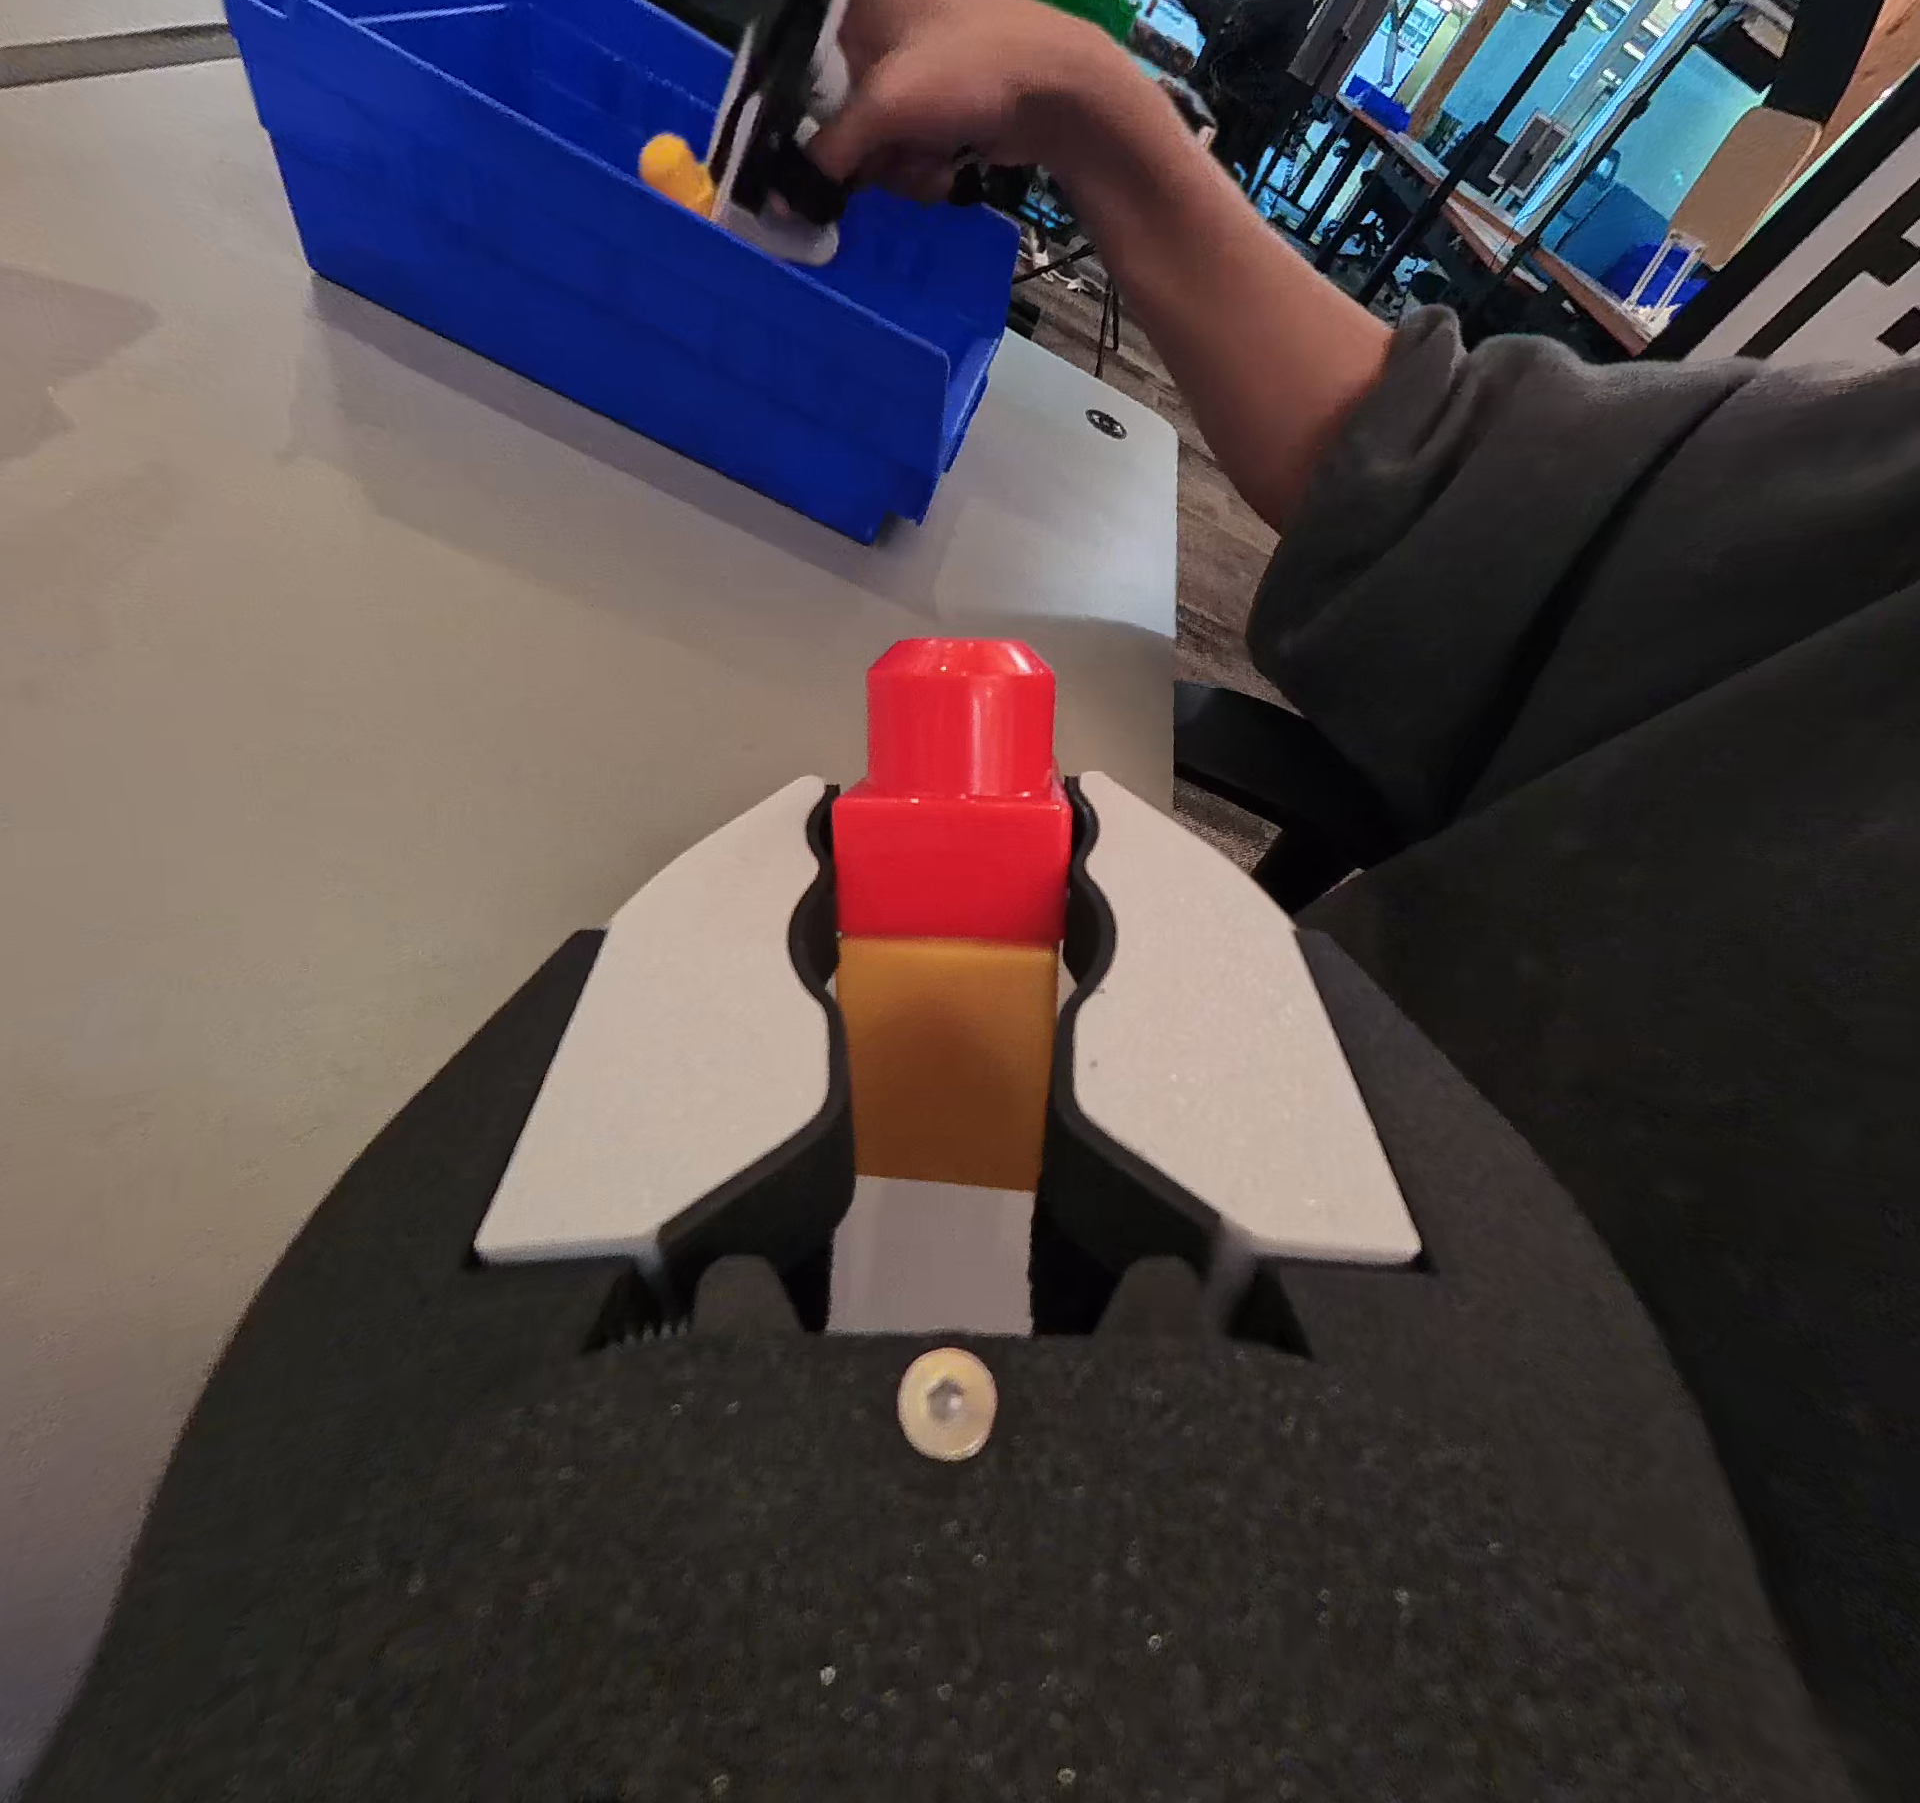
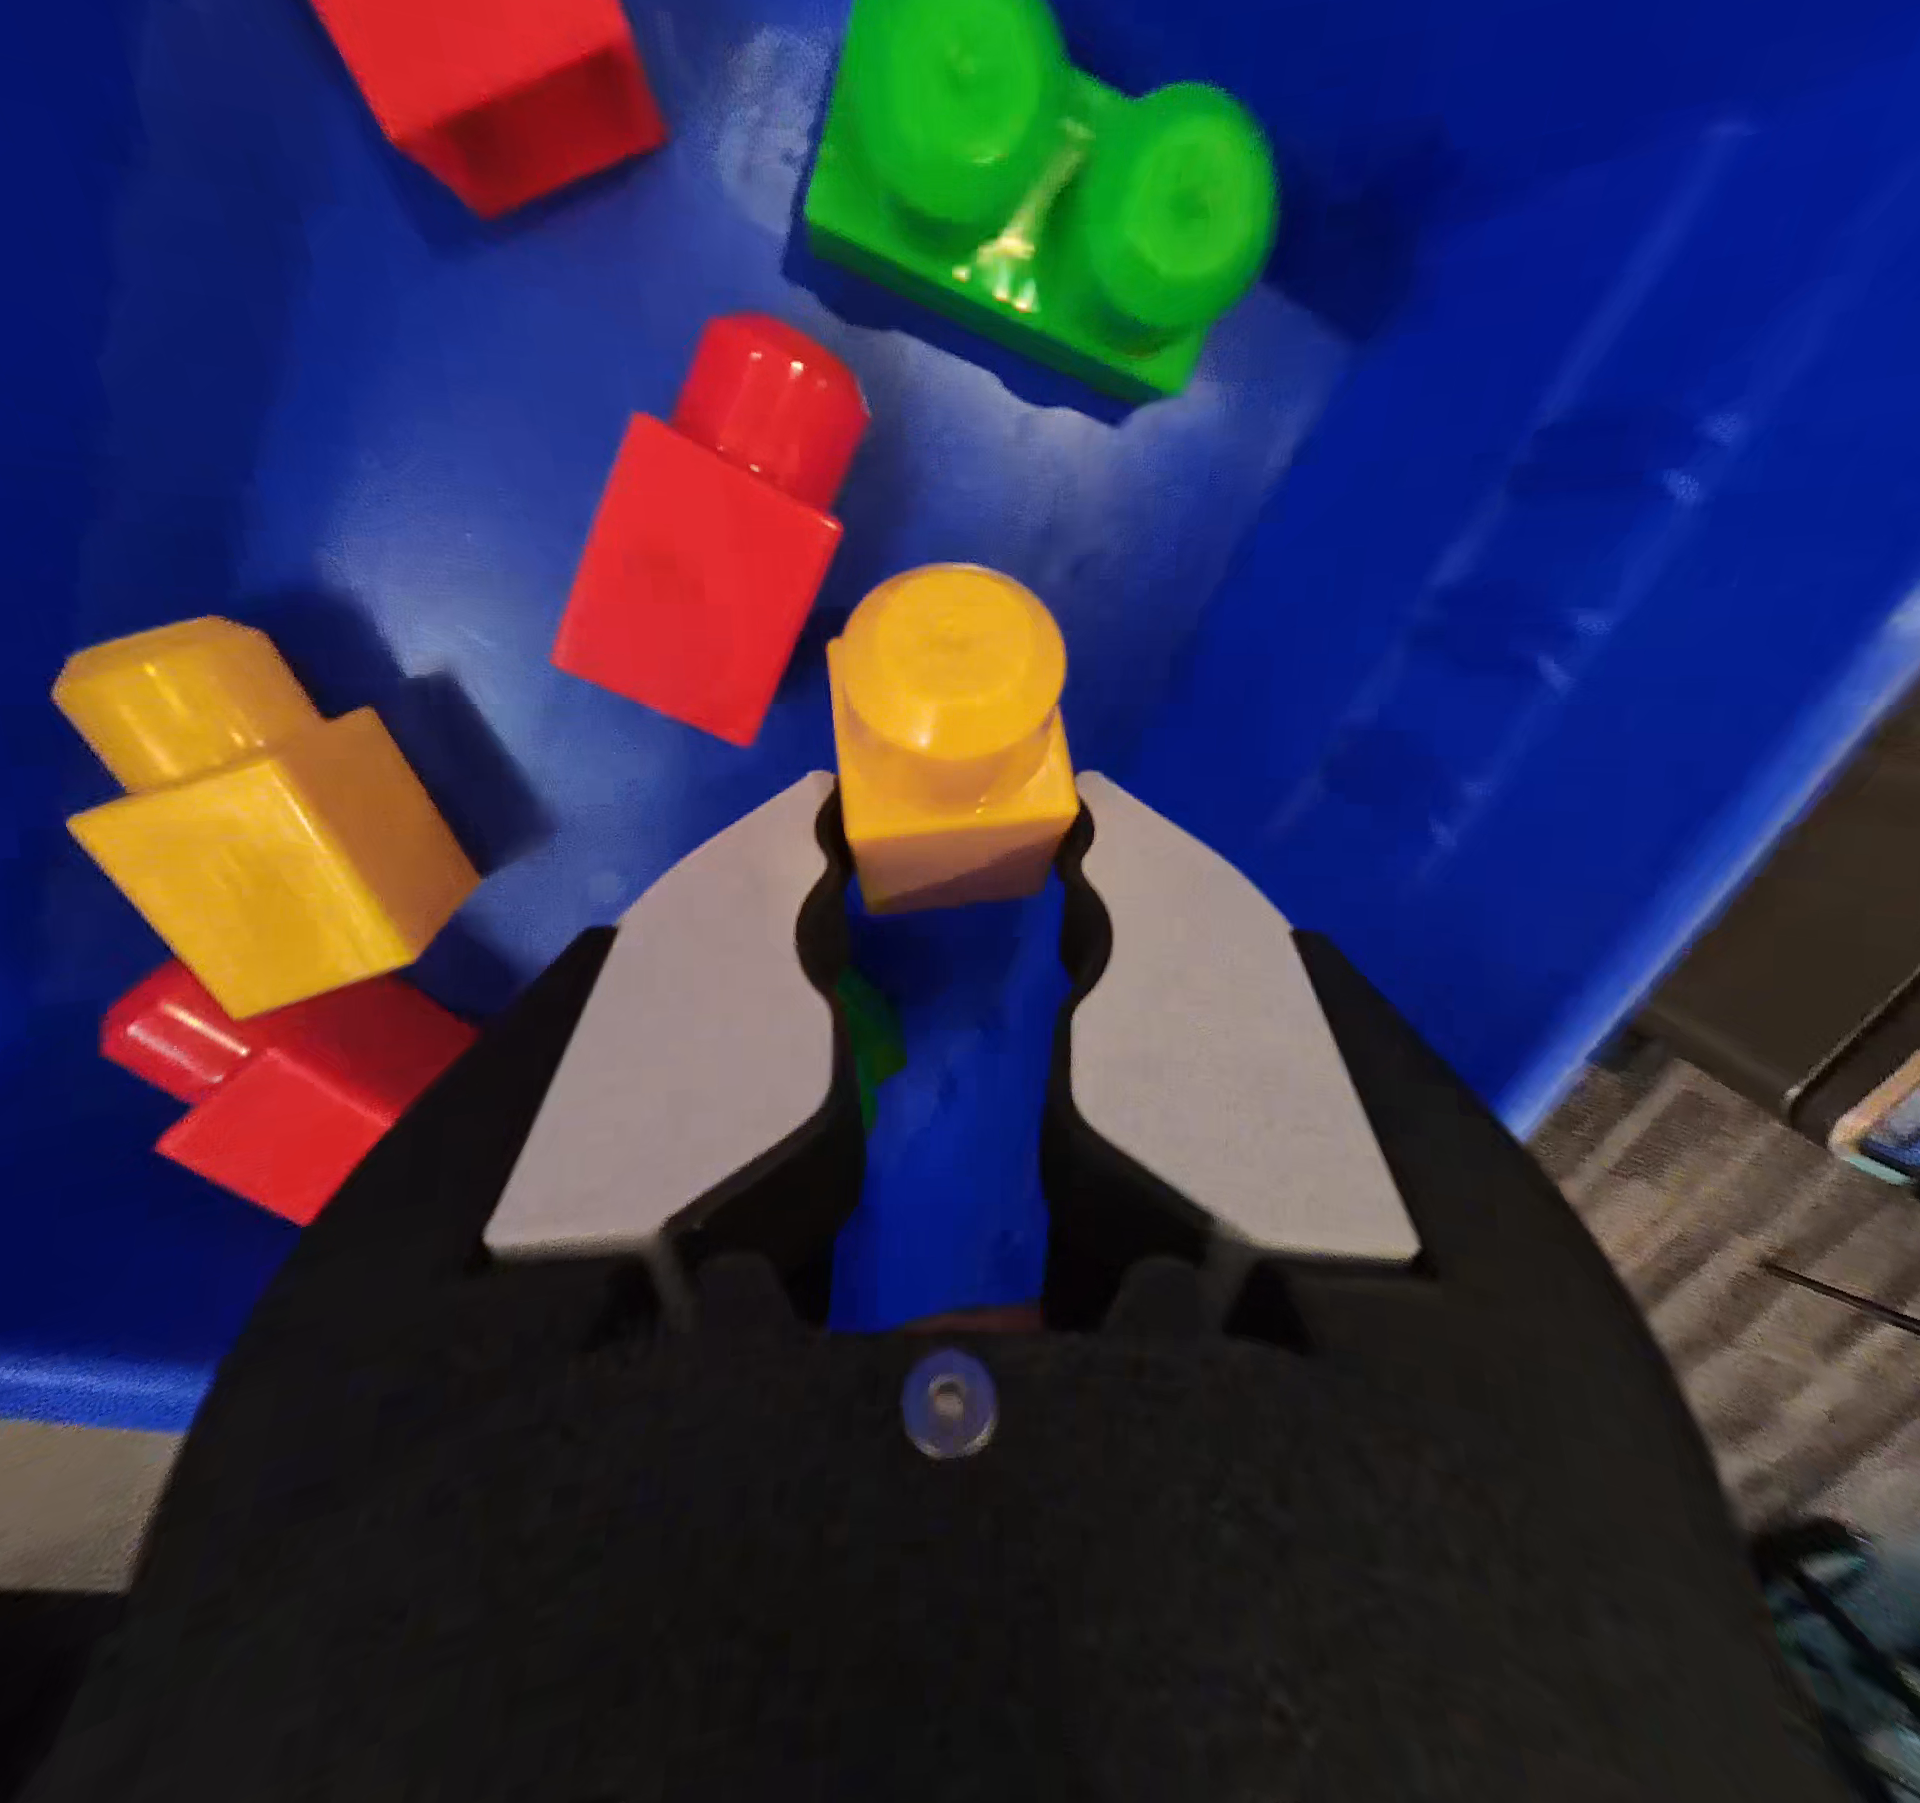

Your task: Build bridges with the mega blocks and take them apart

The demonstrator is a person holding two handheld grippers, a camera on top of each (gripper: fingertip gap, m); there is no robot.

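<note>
Holding, in the left gripper [image 1: 951,870], a two-block column: red block [image 1: 951,818] stacked on a darker yellow block [image 1: 945,1067], jaws pinching the column from both sides, its long axis running straight out along the fingers, stud pointing away over the grey table [image 1: 312,714]. Pinching, in the right gripper [image 2: 956,839], a single yellow block [image 2: 954,766] by its square body, stud pointing forward and away from the jaws, over the inside of the blue bin [image 2: 1455,506]. Seen from the left wrist view, the right gripper [image 1: 774,195] reaching over the blue bin [image 1: 582,299] at the far side of the table, well apart from the left one, the person's hand [image 1: 966,91] wrapped round it and blurred. Lying loose on the bin floor: a green two-stud block [image 2: 1029,195], a red single-stud block [image 2: 717,548] just beyond the held one, another yellow block [image 2: 260,818] resting partly on a red block [image 2: 270,1109] at the left, and a red block [image 2: 468,39] lying on its side at the top. Judging the step as fetching a block for the build, probably meant for the column in the left jaws. Turning on this: the yellow block's hollow base facing back toward the right jaws, the red stud on the column facing away from the left jaws, so needing both long axes lined up, base to stud, before any pressing together. Nearer to the bin: the right hand.
</note>
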